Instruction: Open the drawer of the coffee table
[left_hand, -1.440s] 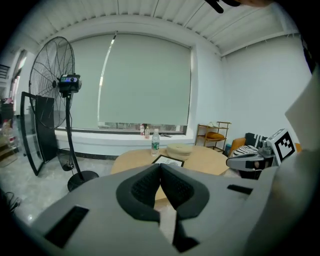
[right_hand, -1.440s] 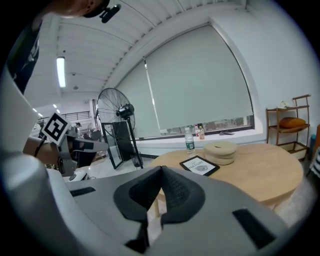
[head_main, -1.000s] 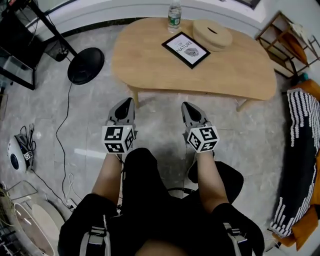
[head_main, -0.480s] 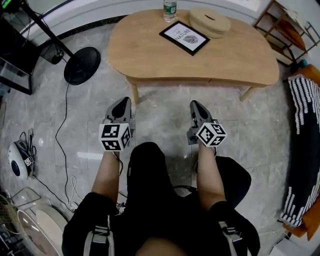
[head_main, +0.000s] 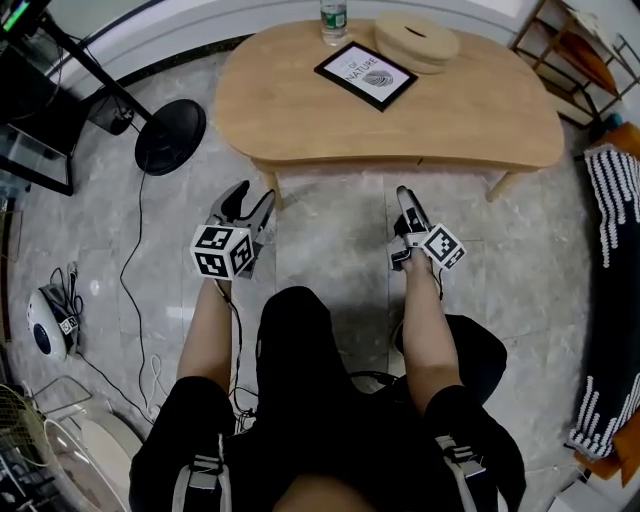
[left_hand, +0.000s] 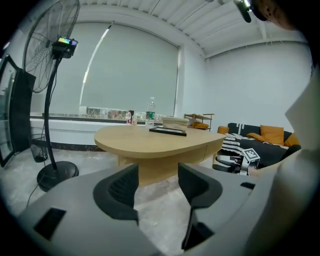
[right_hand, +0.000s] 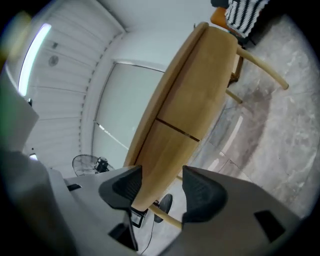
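The left gripper (head_main: 252, 197) hovers short of the near edge of the coffee table (head_main: 300, 110). Its jaws have just been opening and stand wide, with nothing between them. The drawer (right_hand: 167, 150), apparently the panel in the table's near side, sits flush and shut. The right gripper (head_main: 405, 195), turned on its side, has also just been opening; its spread jaws are empty and aimed at that panel. Reaching, gripping and pulling are all left to do.

Coffee table (head_main: 290, 110) in all views
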